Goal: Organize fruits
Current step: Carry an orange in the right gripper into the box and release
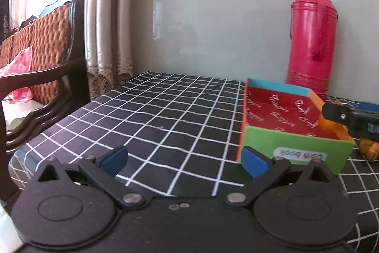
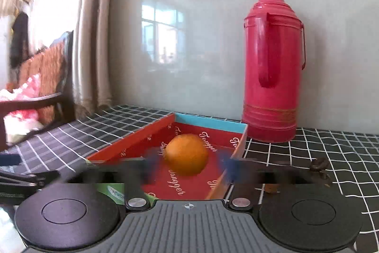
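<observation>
A colourful cardboard box [image 1: 293,132] with a red printed inside stands on the black checked tablecloth [image 1: 165,120]. In the right wrist view an orange [image 2: 187,154] is in the box [image 2: 208,126], between my right gripper's blurred blue fingertips, with a gap on each side. My right gripper [image 2: 189,164] is open over the box; it shows at the right edge of the left wrist view [image 1: 350,116]. My left gripper [image 1: 183,159] is open and empty, low over the cloth left of the box. More orange fruit [image 1: 369,148] lies right of the box.
A tall red thermos [image 1: 310,39] stands against the wall behind the box, also seen in the right wrist view [image 2: 272,68]. A wooden chair with a woven back [image 1: 45,46] stands left of the table. A dark dried stem [image 2: 318,164] lies on the cloth at right.
</observation>
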The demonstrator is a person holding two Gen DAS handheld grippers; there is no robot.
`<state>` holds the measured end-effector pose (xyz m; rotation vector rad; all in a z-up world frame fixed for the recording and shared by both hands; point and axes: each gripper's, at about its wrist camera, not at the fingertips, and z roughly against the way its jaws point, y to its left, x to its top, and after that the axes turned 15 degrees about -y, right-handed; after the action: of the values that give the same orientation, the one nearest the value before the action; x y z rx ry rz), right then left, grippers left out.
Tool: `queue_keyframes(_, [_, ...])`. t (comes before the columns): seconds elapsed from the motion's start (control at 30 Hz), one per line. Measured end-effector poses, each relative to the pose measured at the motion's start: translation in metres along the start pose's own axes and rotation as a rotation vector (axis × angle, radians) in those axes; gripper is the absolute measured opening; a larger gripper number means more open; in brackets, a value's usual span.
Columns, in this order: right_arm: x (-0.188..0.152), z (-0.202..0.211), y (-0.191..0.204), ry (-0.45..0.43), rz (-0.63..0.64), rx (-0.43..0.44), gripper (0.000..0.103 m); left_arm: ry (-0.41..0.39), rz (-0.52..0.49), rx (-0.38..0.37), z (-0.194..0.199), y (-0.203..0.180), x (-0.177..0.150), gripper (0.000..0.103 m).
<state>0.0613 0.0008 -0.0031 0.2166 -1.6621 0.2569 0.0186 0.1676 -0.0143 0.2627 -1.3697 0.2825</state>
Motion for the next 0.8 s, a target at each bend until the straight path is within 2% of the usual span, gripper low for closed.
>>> queue_keyframes(0.03, [0.001, -0.001, 0.002, -0.002, -0.019, 0.017, 0.103, 0.000, 0.001, 0.002, 0.000, 0.002, 0.000, 0.096])
queue_keyframes(0.17, [0.002, 0.002, -0.002, -0.018, -0.040, -0.005, 0.103, -0.006, 0.012, 0.001, 0.001, 0.004, 0.002, 0.096])
queue_keyframes(0.33, [0.004, 0.017, -0.024, 0.003, -0.065, -0.062, 0.103, -0.017, 0.020, -0.026, 0.002, -0.004, 0.004, 0.096])
queue_keyframes(0.53, [0.006, 0.033, -0.048, 0.008, -0.039, -0.133, 0.103, -0.023, 0.013, -0.066, 0.005, -0.020, 0.006, 0.097])
queue_keyframes(0.8, [0.010, 0.059, -0.096, 0.006, -0.049, -0.300, 0.103, -0.037, -0.004, -0.136, 0.010, -0.052, 0.009, 0.097])
